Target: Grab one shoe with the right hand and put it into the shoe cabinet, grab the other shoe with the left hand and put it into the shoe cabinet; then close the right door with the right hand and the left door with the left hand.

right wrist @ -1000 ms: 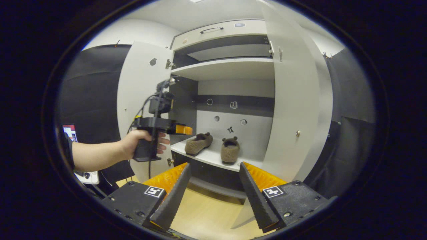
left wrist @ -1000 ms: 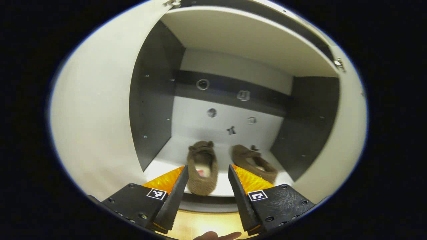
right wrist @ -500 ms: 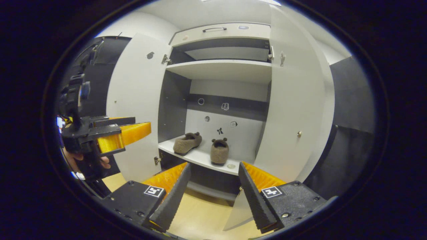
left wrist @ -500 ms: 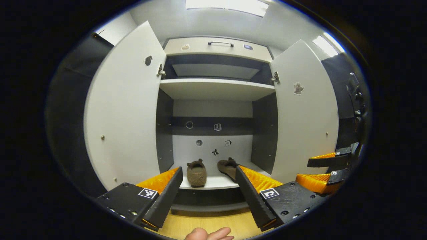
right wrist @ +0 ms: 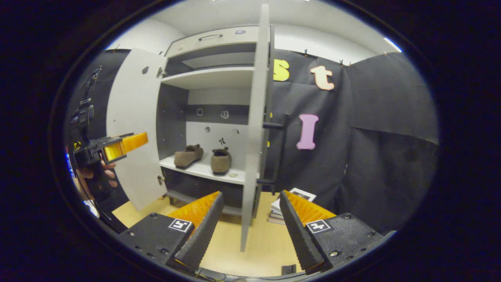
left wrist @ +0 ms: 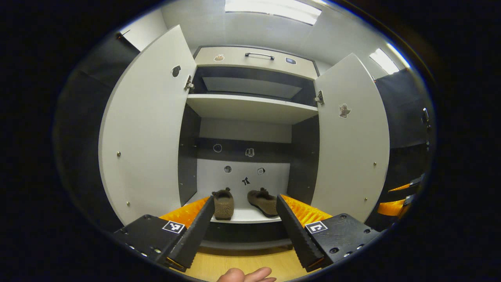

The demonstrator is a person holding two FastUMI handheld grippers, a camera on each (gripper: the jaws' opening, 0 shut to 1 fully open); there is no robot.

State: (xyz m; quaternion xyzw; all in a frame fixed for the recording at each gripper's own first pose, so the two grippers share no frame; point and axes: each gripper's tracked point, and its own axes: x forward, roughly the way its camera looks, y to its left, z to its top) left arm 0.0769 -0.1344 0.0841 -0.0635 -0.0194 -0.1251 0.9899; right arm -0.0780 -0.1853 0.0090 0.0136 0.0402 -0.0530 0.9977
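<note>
Booth cabinet [left wrist: 250,107] standing open, both shoes sitting inside.
Left gripper [left wrist: 245,223] and right gripper [right wrist: 250,219] hanging empty, jaws wide; shoes [left wrist: 224,203] at 12 o'clock.

Right door [right wrist: 254,117] edge-on between claw fingers

Two shoes [left wrist: 223,203] [left wrist: 263,202], two doors [left wrist: 145,129] [left wrist: 350,137]

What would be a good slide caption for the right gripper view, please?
Right gripper, jaws open, faces the edge of the open right door; both shoes rest on the cabinet shelf.
</note>
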